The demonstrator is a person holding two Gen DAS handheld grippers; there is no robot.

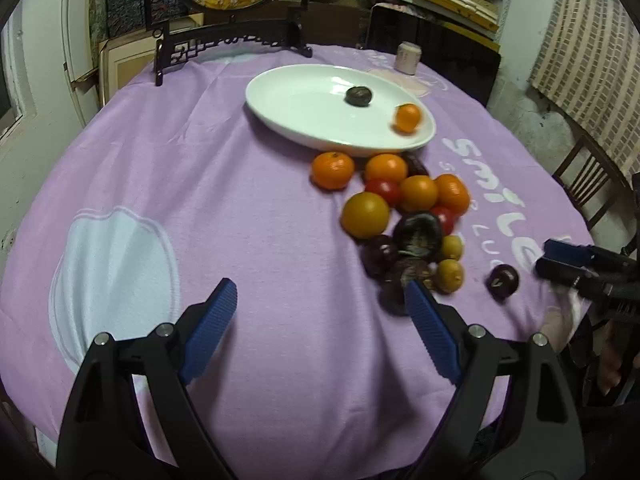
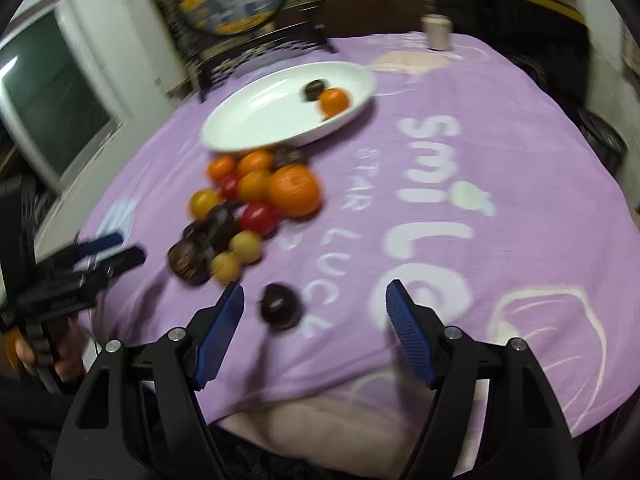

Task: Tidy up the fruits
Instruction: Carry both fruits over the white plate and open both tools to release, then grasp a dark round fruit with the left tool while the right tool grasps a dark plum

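A white oval plate (image 1: 304,112) (image 2: 260,120) sits at the far middle of the purple-clothed table and holds an orange (image 1: 408,117) (image 2: 334,102) and a dark fruit (image 1: 358,96) (image 2: 314,89). In front of it lies a heap of oranges, red, yellow and dark fruits (image 1: 404,216) (image 2: 248,208). One dark plum (image 1: 502,281) (image 2: 280,305) lies apart, nearer the front edge. My left gripper (image 1: 320,304) is open and empty above bare cloth left of the heap. My right gripper (image 2: 314,304) is open, with the lone plum just ahead between its fingers, nearer the left one.
A dark carved screen stand (image 1: 224,40) with a round picture and a small pale jar (image 1: 407,57) stand at the table's far edge. A wooden chair (image 1: 588,184) is at the right. The table's front edge is close under both grippers.
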